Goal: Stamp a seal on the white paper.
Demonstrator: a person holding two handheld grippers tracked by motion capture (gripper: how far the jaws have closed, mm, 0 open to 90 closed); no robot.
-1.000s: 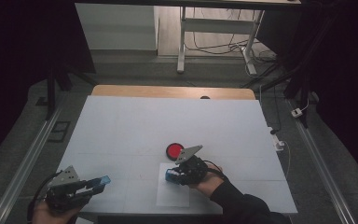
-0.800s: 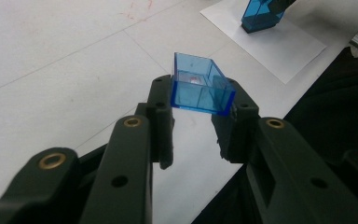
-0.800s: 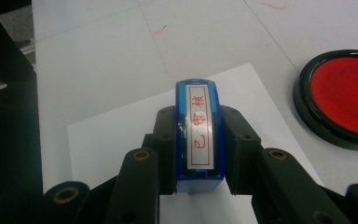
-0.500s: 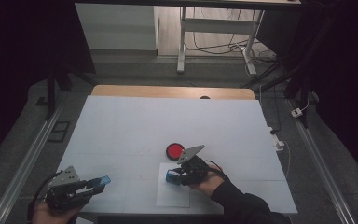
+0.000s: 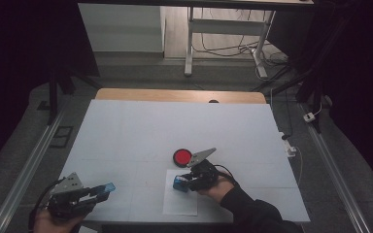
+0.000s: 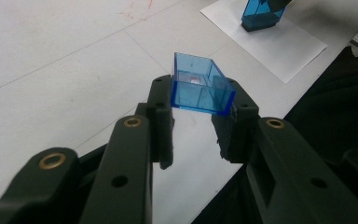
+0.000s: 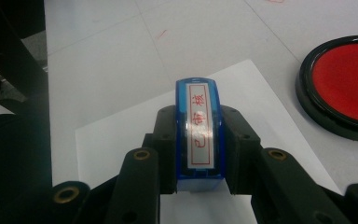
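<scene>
At the tabletop's (image 5: 126, 131) near left corner, the left claw (image 5: 108, 188) is clamped on a clear blue stamp cap (image 6: 199, 85), held above the surface. Right of it, the right claw (image 5: 180, 183) grips a blue stamp (image 7: 199, 133) over a white paper sheet (image 5: 180, 201). A red ink pad (image 5: 182, 157) sits just beyond.
</scene>
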